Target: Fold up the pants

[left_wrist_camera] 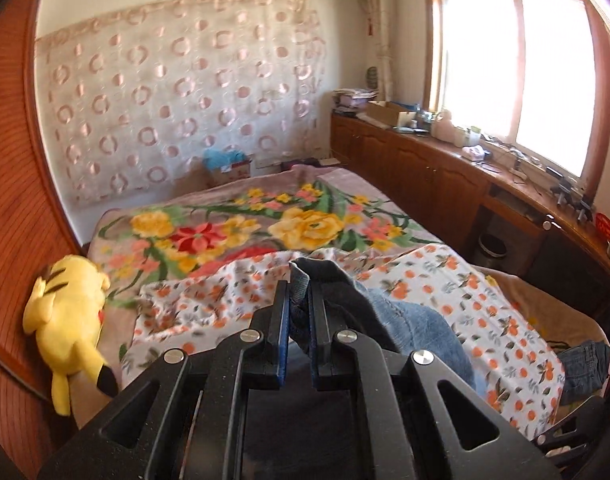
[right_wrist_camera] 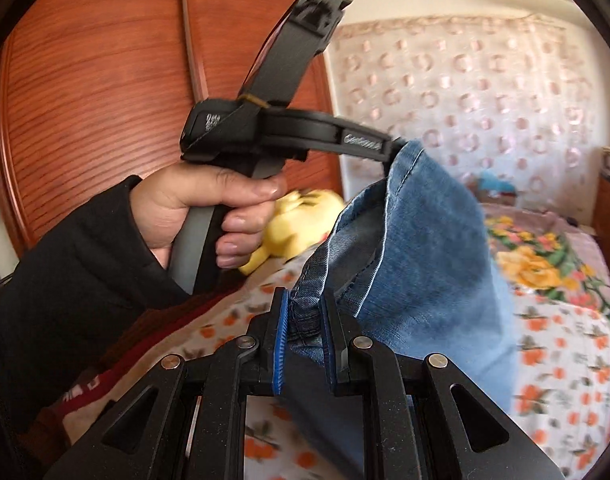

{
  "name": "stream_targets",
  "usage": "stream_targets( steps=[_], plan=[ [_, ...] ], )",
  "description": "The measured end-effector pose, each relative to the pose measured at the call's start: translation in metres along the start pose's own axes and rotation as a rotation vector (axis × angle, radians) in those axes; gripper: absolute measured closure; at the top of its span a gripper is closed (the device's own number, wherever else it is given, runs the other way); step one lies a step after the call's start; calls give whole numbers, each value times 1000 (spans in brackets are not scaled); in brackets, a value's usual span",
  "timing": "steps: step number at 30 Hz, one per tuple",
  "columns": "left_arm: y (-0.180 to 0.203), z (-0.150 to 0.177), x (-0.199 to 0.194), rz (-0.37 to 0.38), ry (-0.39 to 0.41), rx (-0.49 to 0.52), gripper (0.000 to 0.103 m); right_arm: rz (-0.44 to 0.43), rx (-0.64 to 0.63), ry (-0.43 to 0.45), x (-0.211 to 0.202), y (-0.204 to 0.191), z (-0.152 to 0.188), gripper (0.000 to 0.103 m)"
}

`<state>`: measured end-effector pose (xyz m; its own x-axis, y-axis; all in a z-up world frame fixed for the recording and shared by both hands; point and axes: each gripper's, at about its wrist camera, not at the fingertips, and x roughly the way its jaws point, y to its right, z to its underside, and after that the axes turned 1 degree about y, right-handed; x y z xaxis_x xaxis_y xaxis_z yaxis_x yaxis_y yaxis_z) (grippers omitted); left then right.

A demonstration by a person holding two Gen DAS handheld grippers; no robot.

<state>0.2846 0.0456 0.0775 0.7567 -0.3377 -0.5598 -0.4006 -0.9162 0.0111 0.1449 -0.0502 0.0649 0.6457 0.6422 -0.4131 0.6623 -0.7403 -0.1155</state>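
My left gripper [left_wrist_camera: 301, 300] is clamped on a dark seam edge of the blue denim pants [left_wrist_camera: 409, 320], the blue-padded fingers [left_wrist_camera: 282, 332] pressed narrow with only the fabric between them. From the left wrist view the rest of the denim bunches just to the right of the gripper and drops out of sight below it, over the white bedsheet printed with orange fruit [left_wrist_camera: 485, 300]. Another piece of dark denim [left_wrist_camera: 585, 364] shows at the right edge of that sheet; I cannot tell whether it belongs to the same pair.

My right gripper [right_wrist_camera: 305, 320] pinches a stitched hem of the same pants [right_wrist_camera: 425, 248], its jaws closed onto the cloth. In the right wrist view the denim stretches up and away from my fingers to the tip of the other gripper, which my left hand [right_wrist_camera: 197, 208] holds by its grey handle, so the fabric hangs lifted between the two, above the sheet.

A yellow plush toy with black-tipped ears [left_wrist_camera: 69, 320] lies at the left side of the bed against the reddish wooden headboard [left_wrist_camera: 9, 200]. Beyond the sheet spreads a floral blanket with big yellow and red flowers [left_wrist_camera: 265, 224]. A wooden cabinet run [left_wrist_camera: 425, 168] stands under the bright window [left_wrist_camera: 513, 68].
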Motion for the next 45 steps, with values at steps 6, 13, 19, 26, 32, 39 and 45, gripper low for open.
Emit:
stream_targets(
  steps=[6,13,19,26,32,39,45],
  plan=[
    [-41,48,8,-42,-68,-61,94,-38,-2,-92,59,-27,4,87],
    [-69,86,20,-51,-137,-125,84,-28,16,-156,72,-12,-6,79],
    [-75,103,12,-80,-148,-151,63,14,-20,-109,27,4,-11,67],
    [-33,109,0,-6,-112,-94,55,237,37,-79,-33,63,14,63],
    [7,143,-5,22,-149,-70,55,341,83,-142,-50,84,31,62],
    [22,180,-9,21,-185,-116,55,318,130,-173,-48,86,36,58],
    [27,195,-14,21,-192,-163,55,315,85,-232,-39,97,35,56]
  ],
)
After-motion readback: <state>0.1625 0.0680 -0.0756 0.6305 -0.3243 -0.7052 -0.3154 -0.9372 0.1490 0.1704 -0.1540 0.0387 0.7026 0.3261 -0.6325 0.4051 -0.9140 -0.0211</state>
